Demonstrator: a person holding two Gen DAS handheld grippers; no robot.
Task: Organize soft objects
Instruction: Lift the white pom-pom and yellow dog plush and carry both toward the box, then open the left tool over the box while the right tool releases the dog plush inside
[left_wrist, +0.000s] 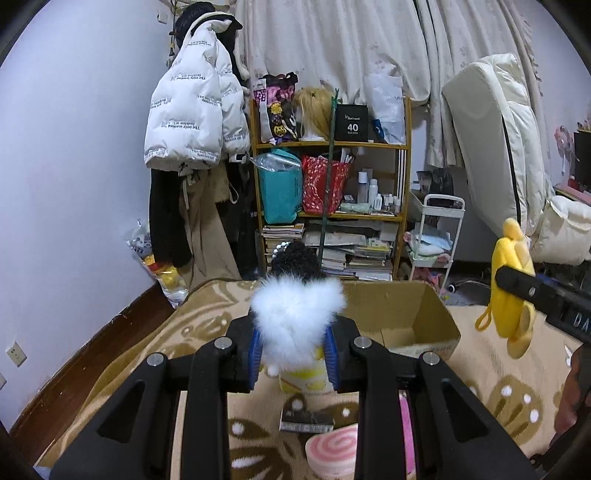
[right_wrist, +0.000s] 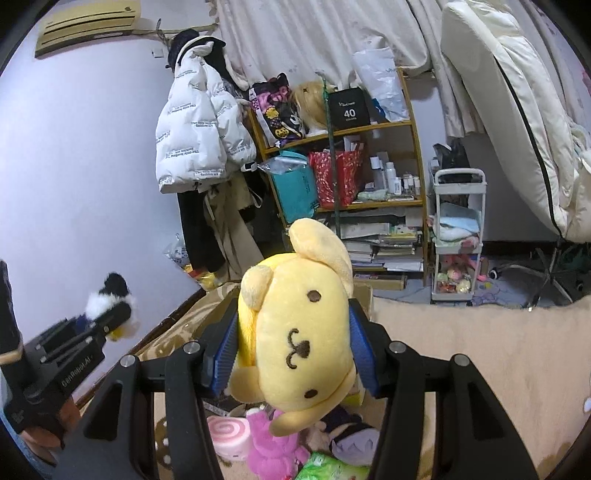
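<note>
My left gripper (left_wrist: 293, 350) is shut on a fluffy white and black plush (left_wrist: 295, 314) and holds it above the bed, just in front of an open cardboard box (left_wrist: 424, 317). It also shows in the right wrist view (right_wrist: 107, 302). My right gripper (right_wrist: 293, 354) is shut on a yellow dog plush (right_wrist: 295, 332), held in the air; it shows at the right of the left wrist view (left_wrist: 511, 291). On the bed below lie a pink swirl roll plush (left_wrist: 332, 450), a magenta plush (right_wrist: 269, 446), a green plush (right_wrist: 328, 469) and a dark purple one (right_wrist: 354, 439).
A patterned beige blanket (left_wrist: 498, 387) covers the bed. Behind stand a cluttered wooden shelf (left_wrist: 332, 147), hanging coats (left_wrist: 192, 110), a white trolley (left_wrist: 436, 236) and a leaning mattress (left_wrist: 498, 147). A yellow-white item (left_wrist: 303, 380) lies under the left gripper.
</note>
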